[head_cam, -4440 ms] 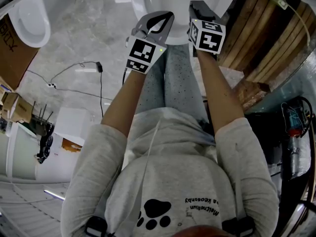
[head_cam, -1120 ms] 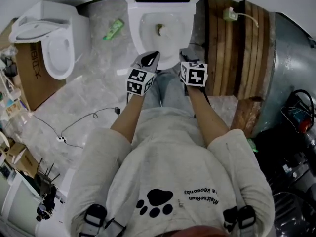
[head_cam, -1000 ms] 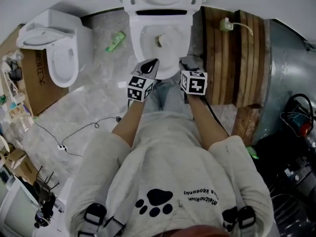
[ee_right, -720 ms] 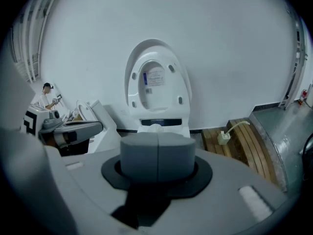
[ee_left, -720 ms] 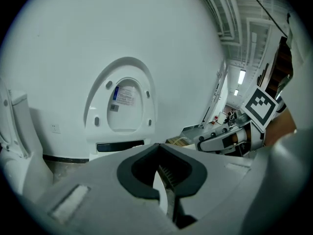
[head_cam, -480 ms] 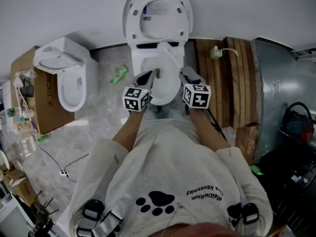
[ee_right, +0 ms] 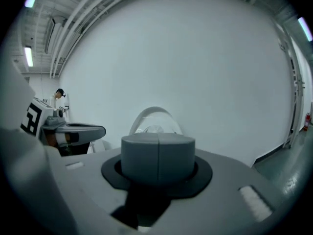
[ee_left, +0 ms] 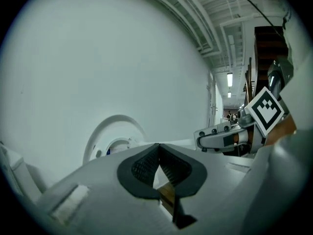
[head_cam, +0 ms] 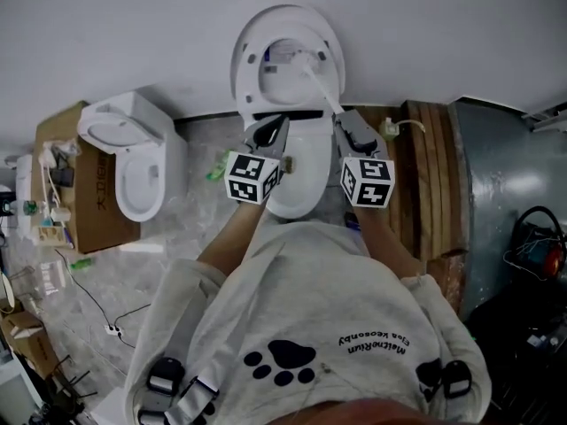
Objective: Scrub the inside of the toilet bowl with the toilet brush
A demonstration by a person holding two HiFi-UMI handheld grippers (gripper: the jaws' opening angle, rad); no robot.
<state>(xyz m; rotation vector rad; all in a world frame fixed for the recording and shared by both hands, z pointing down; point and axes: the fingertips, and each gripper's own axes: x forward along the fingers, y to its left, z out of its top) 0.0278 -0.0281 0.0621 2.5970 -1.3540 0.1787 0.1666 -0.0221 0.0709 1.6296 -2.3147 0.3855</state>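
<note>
The white toilet has its lid (head_cam: pixel 285 56) raised against the wall, and its bowl (head_cam: pixel 299 200) lies under my two grippers. My left gripper (head_cam: pixel 270 131) hovers over the bowl's left side, jaws shut with nothing between them. My right gripper (head_cam: pixel 347 124) hovers over the right side, also shut. A thin white rod (head_cam: pixel 319 82) runs from near the right gripper's tip up across the lid; whether it is the brush I cannot tell. The lid (ee_left: pixel 113 133) rises behind the left jaws, and the lid (ee_right: pixel 155 117) shows above the right jaws.
A second white toilet (head_cam: pixel 133 162) stands at the left on a cardboard box (head_cam: pixel 81 204). Dark wooden boards (head_cam: pixel 427 189) and a grey metal tank (head_cam: pixel 505 193) flank the right. A green item (head_cam: pixel 215 166) lies on the floor. The person's legs stand before the bowl.
The head view has tilted up, so the raised lid and wall now show. Both grippers have lifted from low at the bowl's front edge to level over the bowl, still shut.
</note>
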